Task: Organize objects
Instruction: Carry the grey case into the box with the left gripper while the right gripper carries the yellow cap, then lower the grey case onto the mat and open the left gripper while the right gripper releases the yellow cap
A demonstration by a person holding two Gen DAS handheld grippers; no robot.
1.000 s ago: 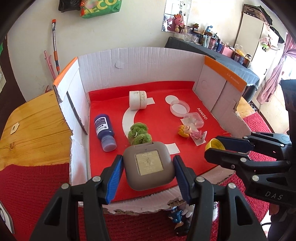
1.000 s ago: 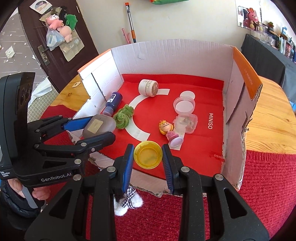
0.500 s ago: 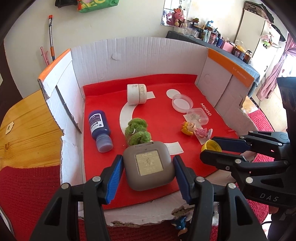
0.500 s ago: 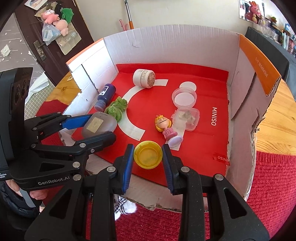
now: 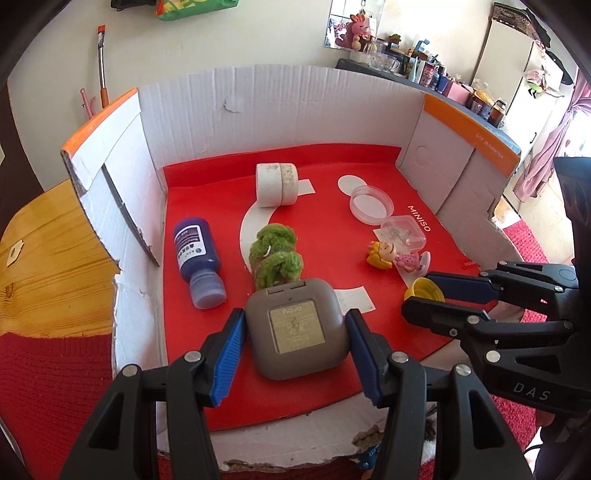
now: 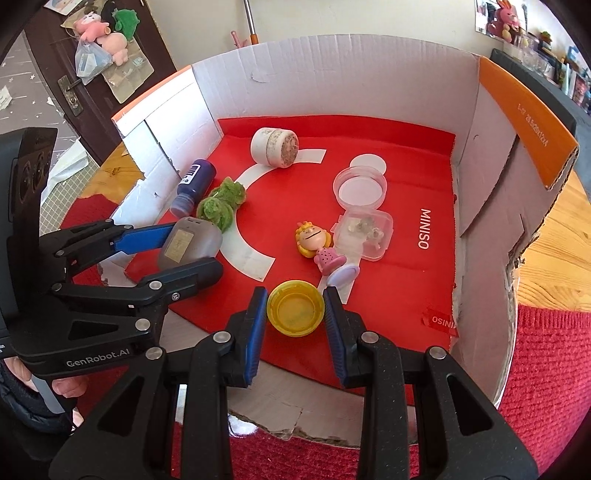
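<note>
Left gripper point(image 5: 295, 332) clamps grey case point(image 5: 297, 328); right gripper point(image 6: 295, 312) seemingly grips yellow lid point(image 6: 295, 312).

Left hand-held gripper point(image 5: 295, 334): black plastic frame, silver screws, blue ribbed pads, "GenRobot.AI" lettering. Right hand-held gripper point(image 6: 295, 314): same build, "DAS" marking. Dark sleeve point(image 6: 18, 410) behind left one.

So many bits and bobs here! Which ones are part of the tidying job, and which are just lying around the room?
Part of the job:
- grey case, in the left claw
- yellow lid, in the right claw
- cardboard box
- blue bottle, green pompoms, doll, clear tubs, already in the box

Just lying about:
- plush toys on the door
- jars on the far shelf
</note>
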